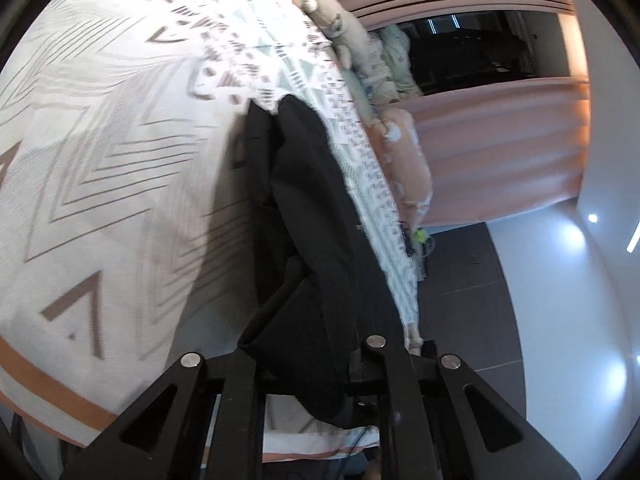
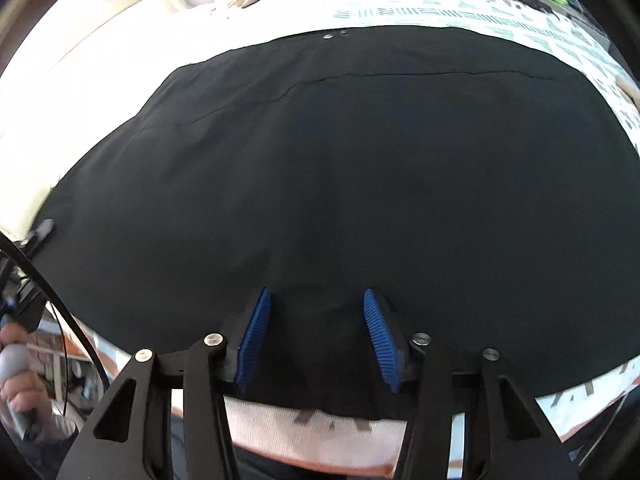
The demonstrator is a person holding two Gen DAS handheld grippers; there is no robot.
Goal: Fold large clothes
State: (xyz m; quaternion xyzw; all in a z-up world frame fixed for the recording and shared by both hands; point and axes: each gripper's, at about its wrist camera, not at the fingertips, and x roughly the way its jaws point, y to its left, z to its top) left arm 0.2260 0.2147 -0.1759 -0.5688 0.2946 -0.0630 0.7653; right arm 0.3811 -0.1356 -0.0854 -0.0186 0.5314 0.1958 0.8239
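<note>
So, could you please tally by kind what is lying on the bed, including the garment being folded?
Black garment: 1
Patterned bedspread: 1
Soft toys or cushions along the far edge: at least 2; blurred, so the exact number is unclear
Total: at least 4

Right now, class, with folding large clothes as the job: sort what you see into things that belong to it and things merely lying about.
Belongs to the job:
black garment
left gripper, shut on it
right gripper, open over its near edge

Just lying about:
patterned bedspread
soft toys
peach curtain
</note>
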